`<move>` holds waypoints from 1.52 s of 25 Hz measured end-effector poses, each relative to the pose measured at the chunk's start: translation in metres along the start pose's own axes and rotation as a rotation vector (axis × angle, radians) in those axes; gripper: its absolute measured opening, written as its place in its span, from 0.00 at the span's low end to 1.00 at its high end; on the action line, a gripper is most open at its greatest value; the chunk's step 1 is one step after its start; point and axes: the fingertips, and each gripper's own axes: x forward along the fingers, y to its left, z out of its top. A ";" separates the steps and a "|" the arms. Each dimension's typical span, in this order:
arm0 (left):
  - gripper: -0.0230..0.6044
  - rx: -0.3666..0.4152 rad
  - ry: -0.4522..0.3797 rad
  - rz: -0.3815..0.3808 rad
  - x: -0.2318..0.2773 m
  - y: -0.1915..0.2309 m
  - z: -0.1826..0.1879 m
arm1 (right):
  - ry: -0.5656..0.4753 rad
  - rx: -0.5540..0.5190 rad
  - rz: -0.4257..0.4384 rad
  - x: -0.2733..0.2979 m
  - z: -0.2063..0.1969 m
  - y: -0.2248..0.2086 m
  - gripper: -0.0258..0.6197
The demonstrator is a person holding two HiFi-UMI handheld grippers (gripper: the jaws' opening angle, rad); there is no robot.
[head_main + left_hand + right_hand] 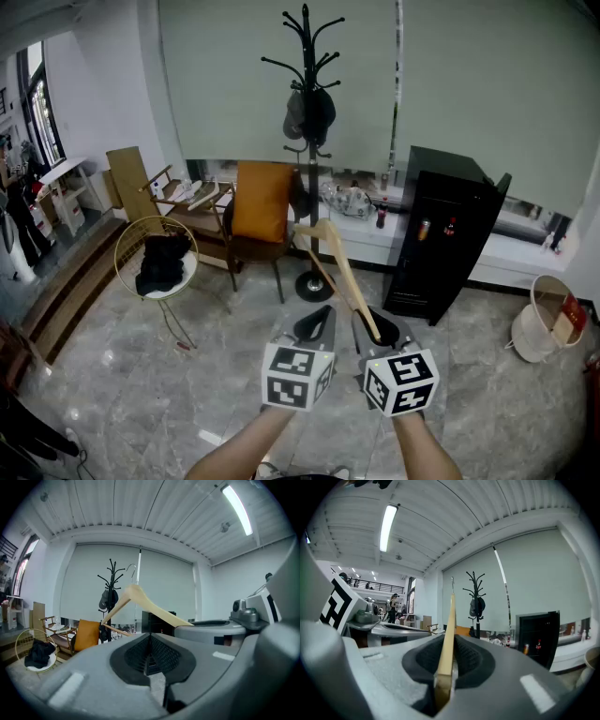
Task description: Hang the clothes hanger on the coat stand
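A pale wooden clothes hanger with a metal hook is held out in front of me, one arm clamped in my right gripper, which is shut on it. In the right gripper view the hanger runs straight up between the jaws. My left gripper is just left of it, shut with nothing between its pads; its view shows the hanger ahead. The black coat stand rises beyond, against the blind, with dark hats on it. It also shows as the coat stand and coat stand.
An orange-cushioned chair stands left of the stand's base. A black cabinet is to the right, a round wire chair with dark cloth to the left, a white bin far right. The floor is grey marble.
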 end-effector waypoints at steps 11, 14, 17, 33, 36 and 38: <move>0.04 0.008 0.001 0.017 0.017 -0.038 0.004 | -0.016 0.018 0.048 -0.021 0.001 -0.033 0.13; 0.04 0.010 0.000 0.028 0.026 -0.049 0.007 | -0.019 0.020 0.063 -0.027 0.002 -0.046 0.12; 0.04 0.014 0.000 0.039 0.032 -0.058 0.010 | -0.021 0.014 0.068 -0.031 0.003 -0.057 0.12; 0.04 -0.003 -0.006 0.019 0.079 -0.019 0.015 | -0.021 0.001 0.054 0.020 0.008 -0.077 0.12; 0.04 -0.009 -0.012 0.008 0.097 0.006 0.018 | -0.017 -0.006 0.043 0.050 0.011 -0.078 0.13; 0.04 -0.007 -0.012 -0.002 0.107 0.024 0.020 | -0.017 -0.004 0.033 0.070 0.014 -0.078 0.12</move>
